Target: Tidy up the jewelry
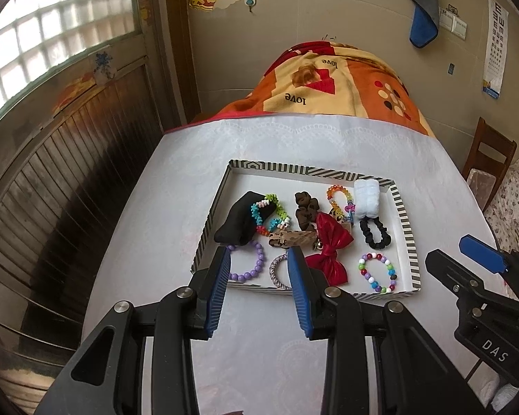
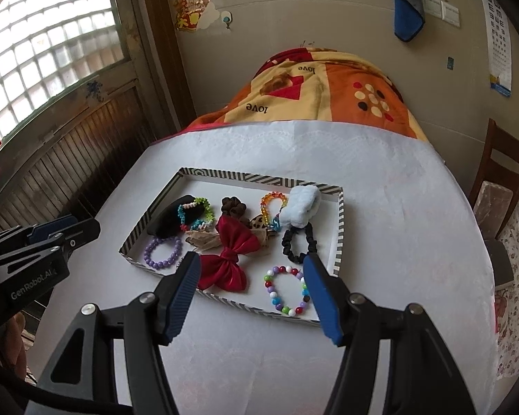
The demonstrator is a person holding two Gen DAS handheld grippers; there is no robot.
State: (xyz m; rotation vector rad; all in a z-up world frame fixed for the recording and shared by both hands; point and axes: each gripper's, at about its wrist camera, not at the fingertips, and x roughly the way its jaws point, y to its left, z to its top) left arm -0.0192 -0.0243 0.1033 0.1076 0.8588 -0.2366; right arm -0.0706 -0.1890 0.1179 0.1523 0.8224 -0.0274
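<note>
Both your left gripper and right gripper hang spread and empty; all jewelry lies inside the striped tray at twelve o'clock, either sorted or awaiting sorting.

Left finger pad hides part of the purple bead bracelet; right pad covers half the silver braided band. Leopard-print piece mostly buried under the red bow.

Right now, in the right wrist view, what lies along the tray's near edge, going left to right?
Purple round-bead bracelet → shiny red fabric bow → multicoloured round-bead bracelet, all inside the striped cardboard tray. The open right tongs hover just before them.
</note>
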